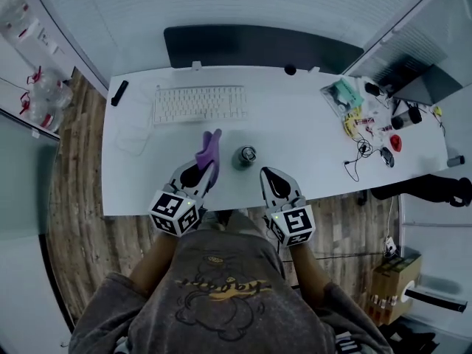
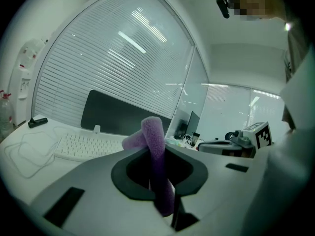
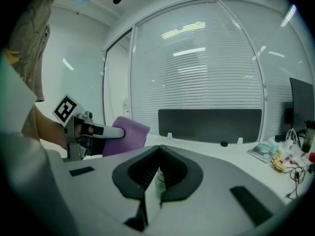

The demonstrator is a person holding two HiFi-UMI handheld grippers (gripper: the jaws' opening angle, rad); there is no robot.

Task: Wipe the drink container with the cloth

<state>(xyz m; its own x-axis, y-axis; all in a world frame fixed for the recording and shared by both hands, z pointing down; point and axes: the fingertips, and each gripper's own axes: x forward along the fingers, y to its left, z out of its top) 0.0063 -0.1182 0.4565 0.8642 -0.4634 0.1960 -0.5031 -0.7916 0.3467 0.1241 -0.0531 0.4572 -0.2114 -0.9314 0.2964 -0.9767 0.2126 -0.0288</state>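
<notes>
Smooth white desk (image 1: 295,161), fuzzy purple cloth (image 1: 209,147)

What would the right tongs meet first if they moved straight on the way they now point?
Most likely the drink can, standing just ahead of the shut right tongs; it sits slightly left of their line, so they might only graze it.

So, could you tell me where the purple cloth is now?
In the head view, the purple cloth is clamped in the left gripper, just left of the drink can.
</notes>
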